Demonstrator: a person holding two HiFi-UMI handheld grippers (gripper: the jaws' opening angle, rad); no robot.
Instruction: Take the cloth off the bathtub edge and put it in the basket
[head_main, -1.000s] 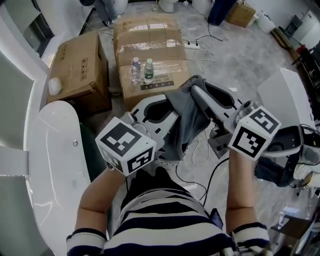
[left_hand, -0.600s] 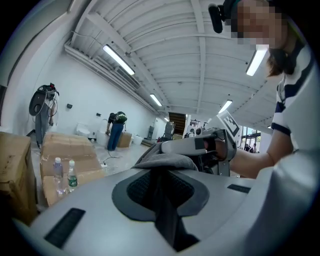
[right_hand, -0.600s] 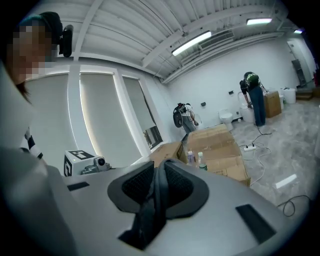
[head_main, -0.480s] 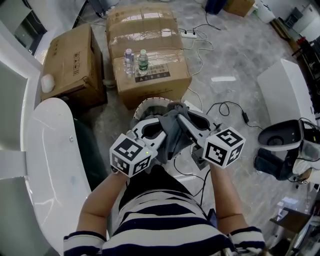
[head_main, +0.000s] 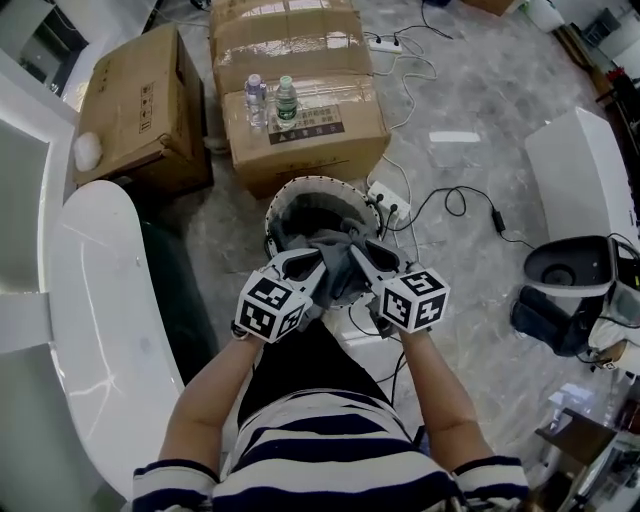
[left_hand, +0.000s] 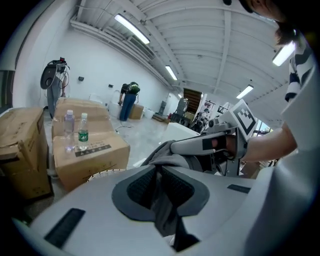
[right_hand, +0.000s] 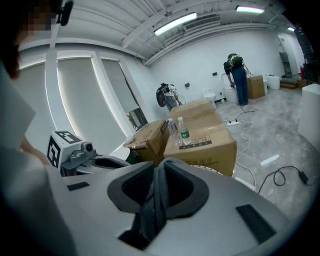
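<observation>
Cloth (head_main: 338, 268), grey and bunched, is pinched in both tools. The left tool (left_hand: 160, 175) has its pads closed on 1 fold, and the right tool (right_hand: 159, 174) has its pads closed on another. The 2 tools sit side by side just above the near rim of the basket (head_main: 276, 212). Gripping at 2 points looks meant to keep the fabric gathered, so it drops inside the basket rather than draping over its rim. The slack between the tools already dips into the basket's mouth, so I judge that only the letting go remains.

The tools and cloth cover much of the basket's inside. I can't tell whether the fabric touches the bottom, or whether anything else lies in there.

Left of the basket, the white bathtub (head_main: 100, 300) is cut off by the edge of the head view. Just beyond the basket stands a cardboard box (head_main: 300, 145) with 2 bottles (head_main: 287, 100) on top, and a 2nd box (head_main: 130, 110) sits further left. Far beyond the basket a person (right_hand: 237, 75) bends over something too small to make out.
</observation>
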